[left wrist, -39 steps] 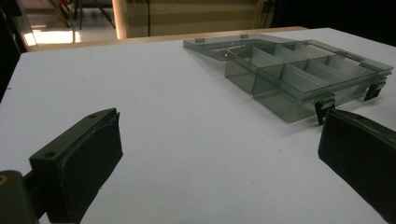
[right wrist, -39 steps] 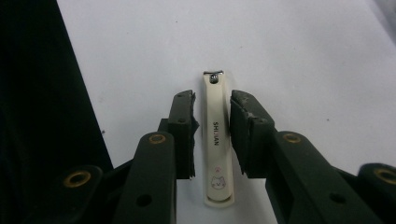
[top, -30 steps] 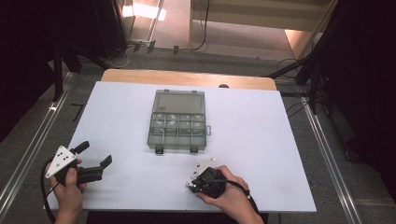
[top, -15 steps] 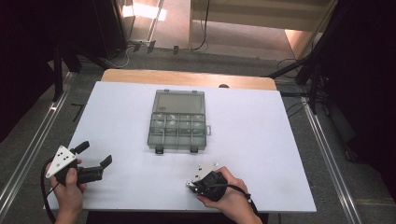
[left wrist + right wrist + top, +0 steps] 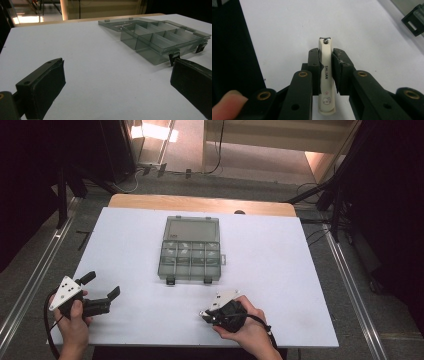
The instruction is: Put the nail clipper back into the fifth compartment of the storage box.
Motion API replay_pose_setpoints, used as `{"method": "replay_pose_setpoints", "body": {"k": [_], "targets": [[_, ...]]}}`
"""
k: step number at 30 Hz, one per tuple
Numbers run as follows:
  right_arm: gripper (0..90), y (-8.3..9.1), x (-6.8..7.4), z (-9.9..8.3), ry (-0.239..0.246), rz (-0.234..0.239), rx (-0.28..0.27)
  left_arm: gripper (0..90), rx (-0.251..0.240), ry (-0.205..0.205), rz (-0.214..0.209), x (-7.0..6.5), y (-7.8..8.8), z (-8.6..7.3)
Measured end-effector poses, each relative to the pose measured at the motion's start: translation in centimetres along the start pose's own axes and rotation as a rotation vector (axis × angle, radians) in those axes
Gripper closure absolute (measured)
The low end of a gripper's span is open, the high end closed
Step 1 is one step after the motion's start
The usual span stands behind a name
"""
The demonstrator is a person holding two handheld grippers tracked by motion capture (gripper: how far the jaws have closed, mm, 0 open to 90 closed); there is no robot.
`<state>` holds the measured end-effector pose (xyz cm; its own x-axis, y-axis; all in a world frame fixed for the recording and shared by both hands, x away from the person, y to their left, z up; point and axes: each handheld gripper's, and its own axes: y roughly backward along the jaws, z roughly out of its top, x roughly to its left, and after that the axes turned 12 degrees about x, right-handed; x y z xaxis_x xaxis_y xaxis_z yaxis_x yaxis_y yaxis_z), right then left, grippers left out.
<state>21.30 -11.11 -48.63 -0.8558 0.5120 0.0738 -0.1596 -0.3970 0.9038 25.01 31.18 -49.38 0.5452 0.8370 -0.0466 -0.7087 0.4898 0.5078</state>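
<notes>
Since the earlier high views, almost nothing has shifted: the right gripper [image 5: 212, 312] stays low over the near edge of the white table top [image 5: 280, 270], its hand only slightly resettled, and the left gripper [image 5: 102, 287] keeps its place. Between the right gripper's black pads [image 5: 315, 72] sits a slim cream-coloured nail clipper with a small cat print and the word SHIJIAN [image 5: 326, 77], clamped by its long sides, its metal pin end poking out past the pads, just above the white surface. Beyond it, near the middle of the table, lies the open smoky-grey clear plastic compartment box [image 5: 190, 255], lid folded back flat. Well apart at the near left corner, the left gripper's jaws stand wide with nothing between them.
</notes>
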Motion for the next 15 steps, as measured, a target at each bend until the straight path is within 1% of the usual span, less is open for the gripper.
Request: {"method": "replay_pose_setpoints", "body": {"k": [8,15], "targets": [[79.1,0.58,-0.37,0.11,-0.015,0.006,-0.037,0.0,0.001,-0.003,0.001,-0.01,-0.01,0.0],[79.1,0.9,-0.63,0.49,-0.021,0.012,-0.053,0.0,0.001,-0.001,0.002,-0.02,-0.01,-0.01]]}}
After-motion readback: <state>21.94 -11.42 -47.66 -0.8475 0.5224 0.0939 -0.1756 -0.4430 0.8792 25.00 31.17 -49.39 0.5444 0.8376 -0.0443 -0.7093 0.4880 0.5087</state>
